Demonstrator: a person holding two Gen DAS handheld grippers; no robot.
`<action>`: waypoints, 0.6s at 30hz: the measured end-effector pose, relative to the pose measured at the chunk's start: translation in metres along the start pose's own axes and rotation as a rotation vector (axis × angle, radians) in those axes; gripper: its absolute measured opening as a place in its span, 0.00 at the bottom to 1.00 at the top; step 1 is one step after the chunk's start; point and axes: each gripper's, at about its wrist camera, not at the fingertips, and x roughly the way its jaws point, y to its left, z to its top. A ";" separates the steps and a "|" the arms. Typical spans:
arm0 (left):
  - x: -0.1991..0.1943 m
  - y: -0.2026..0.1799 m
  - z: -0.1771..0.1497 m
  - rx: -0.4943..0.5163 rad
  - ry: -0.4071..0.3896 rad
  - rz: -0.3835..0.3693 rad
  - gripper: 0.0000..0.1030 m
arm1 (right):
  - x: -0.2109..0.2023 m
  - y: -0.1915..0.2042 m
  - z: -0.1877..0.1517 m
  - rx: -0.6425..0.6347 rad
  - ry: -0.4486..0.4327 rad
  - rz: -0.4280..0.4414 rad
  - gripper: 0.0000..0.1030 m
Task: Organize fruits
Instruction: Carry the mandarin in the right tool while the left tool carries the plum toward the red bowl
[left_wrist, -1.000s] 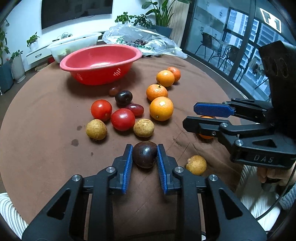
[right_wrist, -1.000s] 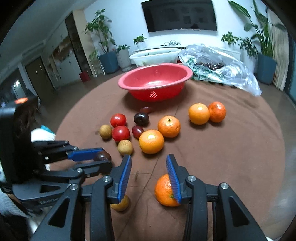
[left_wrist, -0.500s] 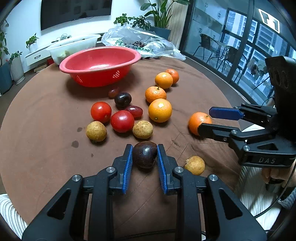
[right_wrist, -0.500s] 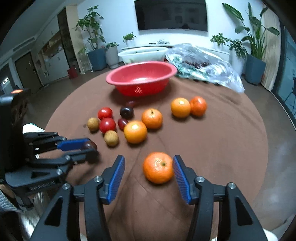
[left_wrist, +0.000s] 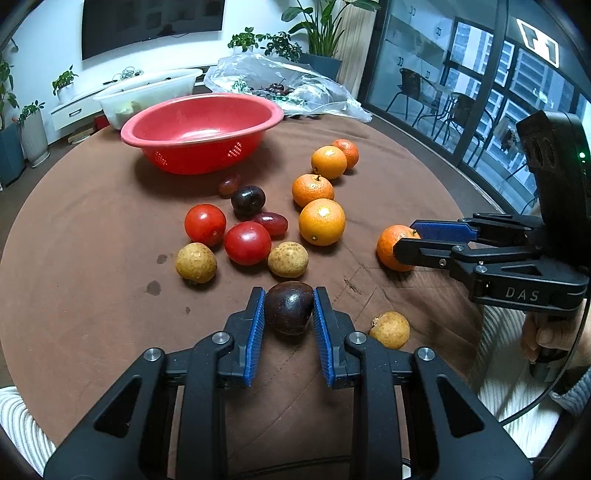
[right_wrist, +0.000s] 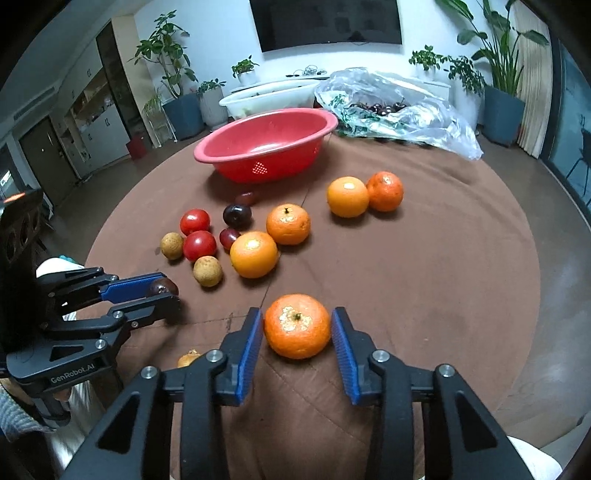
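Right gripper (right_wrist: 297, 332) closing around tangerine (right_wrist: 297, 325), earlier beside it.

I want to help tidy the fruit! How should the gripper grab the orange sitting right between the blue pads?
Squeeze the orange across its widest middle, one pad on each side. It sits stem up, so its round sides face the pads. The right hand-held gripper already comes from the near table edge, angled down, and its jaws are closing around it. Gaps show beside both pads, so it probably isn't gripped yet.

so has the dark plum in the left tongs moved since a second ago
No. The dark plum sits between the left tongs in the same spot, just short of the speckled brown fruit.
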 end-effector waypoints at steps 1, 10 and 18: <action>-0.001 0.000 0.001 0.000 -0.001 -0.001 0.23 | -0.001 -0.001 0.000 0.009 0.000 0.010 0.39; -0.010 0.007 0.008 -0.013 -0.011 -0.023 0.23 | -0.005 -0.014 0.012 0.073 0.001 0.096 0.23; -0.009 0.004 0.007 -0.008 -0.009 -0.028 0.23 | 0.002 0.002 0.009 -0.005 0.021 0.040 0.56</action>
